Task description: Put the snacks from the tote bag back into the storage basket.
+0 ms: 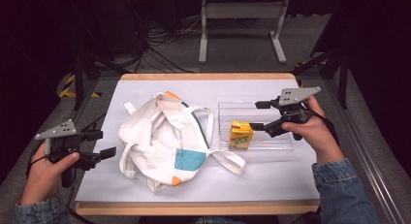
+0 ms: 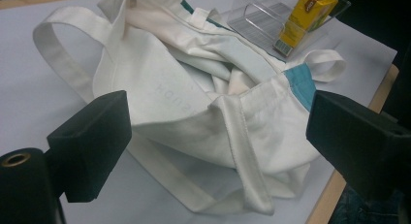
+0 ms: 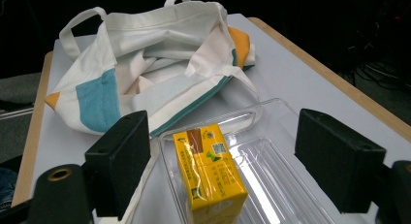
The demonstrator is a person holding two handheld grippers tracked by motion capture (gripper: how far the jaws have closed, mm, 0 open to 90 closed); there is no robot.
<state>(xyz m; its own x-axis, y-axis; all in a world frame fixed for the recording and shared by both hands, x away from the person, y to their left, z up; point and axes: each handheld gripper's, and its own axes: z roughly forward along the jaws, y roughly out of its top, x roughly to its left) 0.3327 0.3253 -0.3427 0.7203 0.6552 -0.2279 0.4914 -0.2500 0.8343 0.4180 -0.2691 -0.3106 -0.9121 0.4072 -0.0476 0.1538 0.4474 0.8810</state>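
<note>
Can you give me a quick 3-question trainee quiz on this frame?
1. True or false: the yellow carton stands inside the clear tray.
2. Which lies to the left of the tray in the high view? A) the white tote bag B) a red bowl C) a metal pan
3. Are the jaws of the right gripper open or shut?

Key: 1 true. 2 A. 3 open, with nothing gripped.

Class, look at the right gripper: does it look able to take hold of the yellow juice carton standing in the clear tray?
Probably yes. The right gripper hangs open just beside the juice carton, which stands upright in the open-topped clear tray. Nothing lies between them, and the cloth bag lies off to the side.
</note>
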